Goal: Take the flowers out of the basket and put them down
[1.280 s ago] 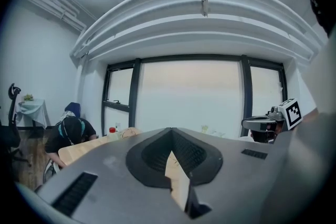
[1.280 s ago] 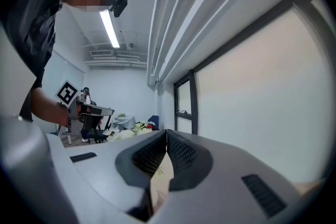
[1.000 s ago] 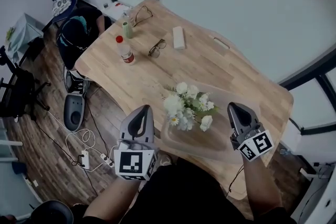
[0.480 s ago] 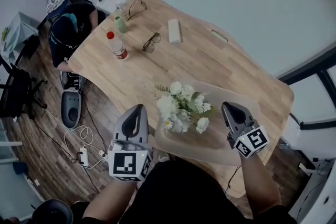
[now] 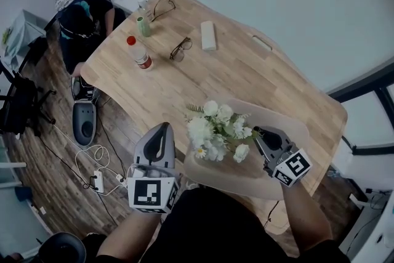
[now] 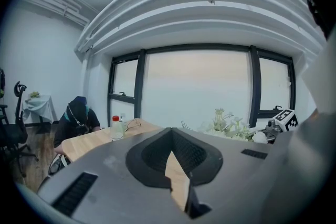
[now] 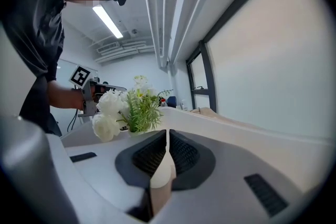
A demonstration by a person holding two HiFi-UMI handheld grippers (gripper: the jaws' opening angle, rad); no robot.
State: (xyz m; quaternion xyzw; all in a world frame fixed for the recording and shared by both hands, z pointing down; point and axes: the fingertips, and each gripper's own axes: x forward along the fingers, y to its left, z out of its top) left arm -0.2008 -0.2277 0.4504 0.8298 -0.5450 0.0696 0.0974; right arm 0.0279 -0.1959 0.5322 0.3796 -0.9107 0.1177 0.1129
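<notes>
A bunch of white flowers with green leaves point(image 5: 218, 130) stands in a shallow beige basket point(image 5: 289, 126) at the near side of the wooden table point(image 5: 203, 77). My right gripper point(image 5: 261, 130) is over the basket, just right of the blooms, its jaws shut with nothing seen between them. In the right gripper view the flowers point(image 7: 128, 107) rise ahead and to the left of the closed tips point(image 7: 167, 139). My left gripper point(image 5: 162, 128) hangs off the table's near edge, left of the basket, shut and empty. Its own view shows the flowers point(image 6: 228, 126) off to the right.
At the table's far end are a red-capped bottle point(image 5: 139, 53), a small green bottle point(image 5: 143, 26), two pairs of glasses point(image 5: 180, 49), and a white box point(image 5: 209, 36). A person point(image 5: 77, 18) sits at the far left corner. Cables and a power strip point(image 5: 95, 178) lie on the floor.
My right gripper has moved left, from the basket's right edge to right beside the flowers. The left gripper has stayed about where it was.
</notes>
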